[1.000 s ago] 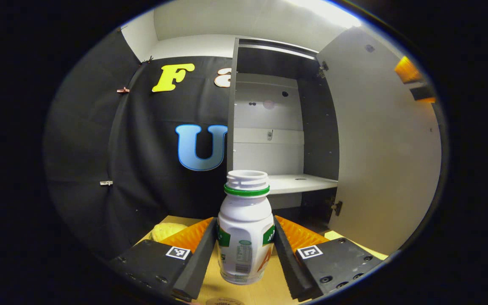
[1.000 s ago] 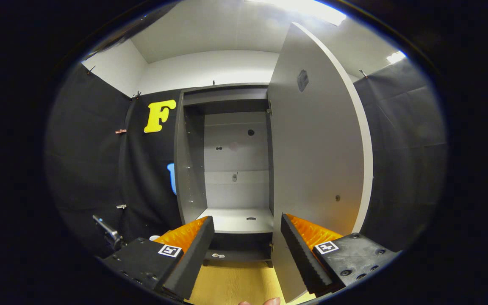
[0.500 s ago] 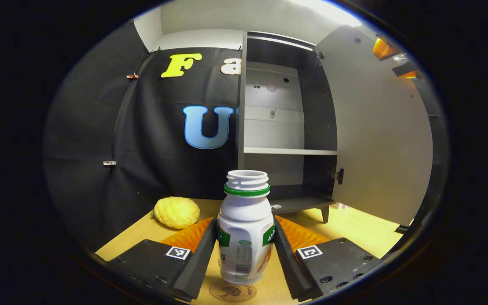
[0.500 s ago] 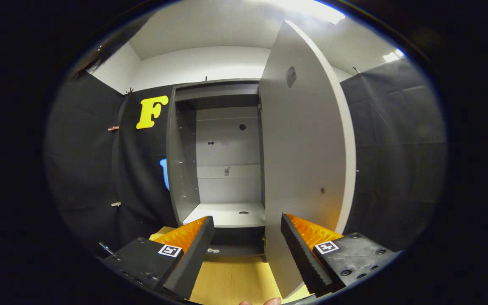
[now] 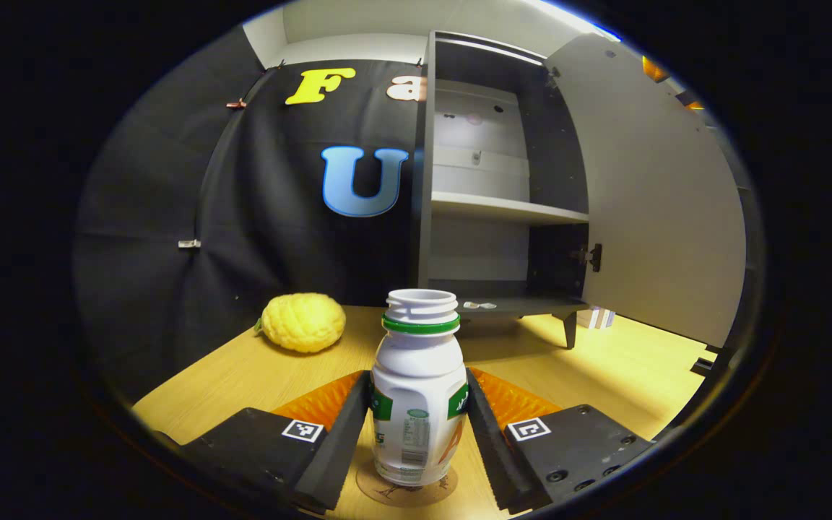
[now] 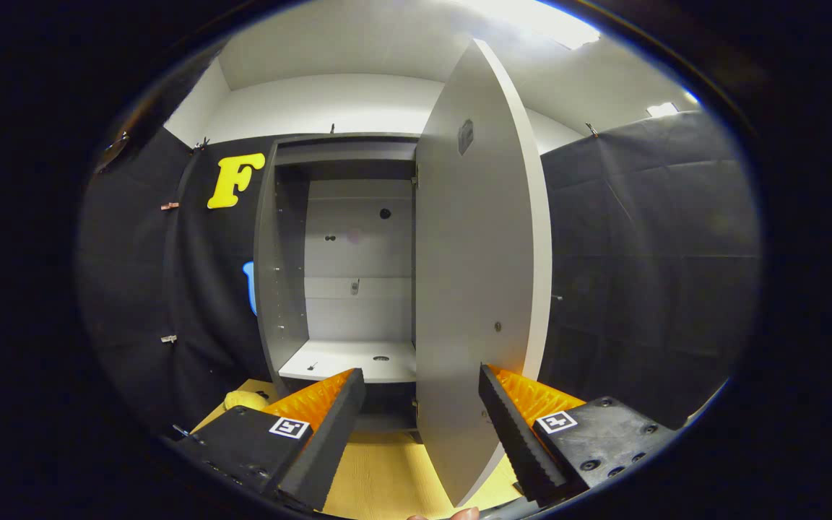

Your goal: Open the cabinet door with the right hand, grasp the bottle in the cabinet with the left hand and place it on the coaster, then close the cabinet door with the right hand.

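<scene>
The bottle (image 5: pixel 418 404) hides most of the coaster (image 5: pixel 406 491); whether they touch is unclear. Small bits (image 5: pixel 479 305) inside the cabinet (image 5: pixel 492 209) are unidentifiable.

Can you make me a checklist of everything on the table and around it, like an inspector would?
Surface: light wooden table, looks clean.
Job's things: white bottle, no cap, upright over the round coaster; whether it touches cannot be told. Cabinet shelves bare, cabinet door swung open.
Clutter: bumpy yellow fruit left of the cabinet; small box behind the cabinet leg.
Grippers: left hand-held gripper shut on the bottle; right hand-held gripper open, pointed at the door's edge.
Cables: nothing seen.
Surroundings: black cloth wall, white ceiling.
</scene>
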### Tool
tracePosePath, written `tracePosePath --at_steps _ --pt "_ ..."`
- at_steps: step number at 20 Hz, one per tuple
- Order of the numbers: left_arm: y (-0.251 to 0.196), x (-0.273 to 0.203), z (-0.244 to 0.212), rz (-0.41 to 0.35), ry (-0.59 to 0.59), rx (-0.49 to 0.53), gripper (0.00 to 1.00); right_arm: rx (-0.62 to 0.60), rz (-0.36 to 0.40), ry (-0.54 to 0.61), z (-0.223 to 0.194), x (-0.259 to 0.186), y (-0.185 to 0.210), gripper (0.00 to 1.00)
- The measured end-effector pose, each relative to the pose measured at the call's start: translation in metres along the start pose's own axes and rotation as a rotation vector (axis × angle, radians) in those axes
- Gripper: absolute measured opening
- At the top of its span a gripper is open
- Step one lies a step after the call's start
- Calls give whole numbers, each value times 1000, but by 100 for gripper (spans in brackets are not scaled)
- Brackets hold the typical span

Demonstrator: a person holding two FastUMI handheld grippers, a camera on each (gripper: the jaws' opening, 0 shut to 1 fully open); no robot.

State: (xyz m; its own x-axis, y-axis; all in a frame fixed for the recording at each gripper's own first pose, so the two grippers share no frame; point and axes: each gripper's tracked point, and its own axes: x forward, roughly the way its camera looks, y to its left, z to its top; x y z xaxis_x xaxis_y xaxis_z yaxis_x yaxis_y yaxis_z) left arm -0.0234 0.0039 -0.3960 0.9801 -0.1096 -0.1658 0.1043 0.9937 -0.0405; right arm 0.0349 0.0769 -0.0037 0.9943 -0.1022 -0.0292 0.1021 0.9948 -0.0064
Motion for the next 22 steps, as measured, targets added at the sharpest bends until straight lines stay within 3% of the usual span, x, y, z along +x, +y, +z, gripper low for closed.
tracePosePath --at_steps 5,8,12,22 --pt "-9 -5 0 -29 -3 5 82 -19 -2 3 -1 2 2 97" --pt "-7 -10 -2 -15 11 24 96 -6 -3 -7 1 4 1 98" --pt "-11 -18 6 -30 32 39 96 -3 3 -6 -2 4 -1 97" --pt "-22 -67 113 -3 -15 22 96 37 60 -7 -2 -19 -15 96"
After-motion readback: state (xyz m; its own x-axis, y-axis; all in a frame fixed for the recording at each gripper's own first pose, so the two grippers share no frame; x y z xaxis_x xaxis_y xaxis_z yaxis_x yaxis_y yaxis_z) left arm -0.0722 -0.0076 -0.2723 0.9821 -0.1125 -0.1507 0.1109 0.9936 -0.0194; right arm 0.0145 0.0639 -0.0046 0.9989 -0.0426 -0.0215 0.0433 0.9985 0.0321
